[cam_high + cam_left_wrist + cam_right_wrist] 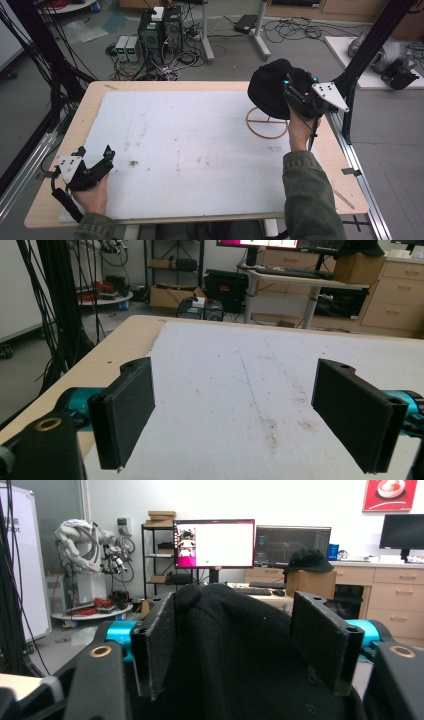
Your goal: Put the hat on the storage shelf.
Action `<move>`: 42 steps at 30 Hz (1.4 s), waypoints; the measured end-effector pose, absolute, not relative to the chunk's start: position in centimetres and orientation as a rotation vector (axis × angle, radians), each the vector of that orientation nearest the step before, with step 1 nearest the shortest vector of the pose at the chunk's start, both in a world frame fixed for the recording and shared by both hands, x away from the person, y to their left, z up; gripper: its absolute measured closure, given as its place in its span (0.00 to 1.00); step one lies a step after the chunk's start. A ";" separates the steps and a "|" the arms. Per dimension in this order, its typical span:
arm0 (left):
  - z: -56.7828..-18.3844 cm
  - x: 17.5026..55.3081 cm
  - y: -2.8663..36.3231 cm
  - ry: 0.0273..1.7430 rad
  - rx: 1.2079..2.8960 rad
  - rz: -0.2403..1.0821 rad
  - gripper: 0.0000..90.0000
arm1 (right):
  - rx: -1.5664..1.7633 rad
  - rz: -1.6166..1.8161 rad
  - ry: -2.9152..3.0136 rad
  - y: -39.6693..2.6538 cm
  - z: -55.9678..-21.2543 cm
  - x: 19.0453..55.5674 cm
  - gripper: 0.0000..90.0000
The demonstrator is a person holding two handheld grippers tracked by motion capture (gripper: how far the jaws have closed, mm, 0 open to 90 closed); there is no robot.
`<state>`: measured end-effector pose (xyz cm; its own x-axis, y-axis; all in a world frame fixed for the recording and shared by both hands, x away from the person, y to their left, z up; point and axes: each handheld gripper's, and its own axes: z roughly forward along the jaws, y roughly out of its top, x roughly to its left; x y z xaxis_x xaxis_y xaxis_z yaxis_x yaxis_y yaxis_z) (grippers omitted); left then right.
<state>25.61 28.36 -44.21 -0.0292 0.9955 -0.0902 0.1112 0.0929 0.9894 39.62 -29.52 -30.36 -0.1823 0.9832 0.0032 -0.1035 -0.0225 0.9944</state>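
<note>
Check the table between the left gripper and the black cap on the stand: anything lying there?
Nothing lies there. In the high view, bare stained white mat runs from the left gripper to the black cap on its wooden stand.

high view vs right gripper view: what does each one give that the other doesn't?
High view: the wooden ring stand bearing the black cap, the white mat on the table, and the left gripper, open at the near left.

Right gripper view: the room beyond, with two monitors, a second black cap on a cardboard box, and a white robot arm.

Both: the black cap and the right gripper, its jaws apart on either side of the cap.
</note>
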 end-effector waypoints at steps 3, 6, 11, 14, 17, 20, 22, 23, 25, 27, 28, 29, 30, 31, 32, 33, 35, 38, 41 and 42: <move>-44.2 25.6 28.3 1.350 1.212 1.103 0.20 | 1.054 1.394 1.243 -29.4 -30.2 39.3 0.31; -44.1 25.6 28.4 1.349 1.213 1.103 0.20 | 1.059 1.378 1.224 -29.2 -30.2 38.8 0.24; -44.1 25.5 28.4 1.338 1.202 1.107 0.19 | 1.076 1.391 1.211 -29.2 -30.3 37.7 0.18; -44.0 25.4 28.4 1.333 1.199 1.113 0.19 | 1.070 1.391 1.218 -29.2 -30.6 36.8 0.16; -43.9 25.3 28.3 1.329 1.197 1.117 0.19 | 1.073 1.385 1.244 -29.1 -30.9 35.9 0.14; -43.8 25.3 28.3 1.323 1.197 1.122 0.19 | 1.062 1.391 1.251 -29.1 -31.2 34.6 0.14; -43.8 25.2 28.2 1.314 1.198 1.134 0.19 | 1.055 1.392 1.272 -29.0 -31.6 33.9 0.14; -43.8 25.2 28.2 1.314 1.198 1.134 0.19 | 1.055 1.392 1.272 -29.0 -31.6 33.9 0.14; -43.7 25.2 28.2 1.312 1.203 1.136 0.19 | 1.048 1.378 1.307 -28.8 -31.6 33.2 0.13; -43.7 25.2 28.1 1.309 1.203 1.139 0.19 | 1.022 1.386 1.296 -28.5 -31.8 32.3 0.13; -43.7 25.2 28.0 1.307 1.201 1.139 0.19 | 1.013 1.384 1.305 -28.3 -31.8 31.9 0.13; -43.7 25.2 28.0 1.306 1.203 1.138 0.19 | 1.002 1.386 1.316 -28.1 -32.0 31.6 0.13; -43.7 25.2 28.0 1.306 1.207 1.136 0.19 | 0.988 1.383 1.333 -27.8 -32.2 31.1 0.13; -43.7 25.2 28.0 1.308 1.209 1.135 0.19 | 0.985 1.385 1.338 -27.6 -32.4 31.0 0.13; -43.7 25.2 28.0 1.308 1.209 1.135 0.19 | 0.985 1.385 1.338 -27.6 -32.4 31.0 0.13; -43.7 25.2 27.9 1.306 1.209 1.133 0.19 | 0.977 1.375 1.345 -27.6 -32.6 30.8 0.13; -43.7 25.2 27.9 1.301 1.208 1.138 0.19 | 0.967 1.346 1.353 -27.5 -33.1 30.8 0.13; -43.7 25.2 28.0 1.305 1.209 1.137 0.19 | 0.996 1.352 1.356 -27.8 -33.8 30.8 0.13; -43.7 25.2 28.0 1.308 1.212 1.136 0.19 | 1.036 1.355 1.352 -28.2 -34.8 30.7 0.13; -43.7 25.2 28.0 1.307 1.210 1.139 0.19 | 1.036 1.355 1.352 -28.2 -34.8 30.7 0.13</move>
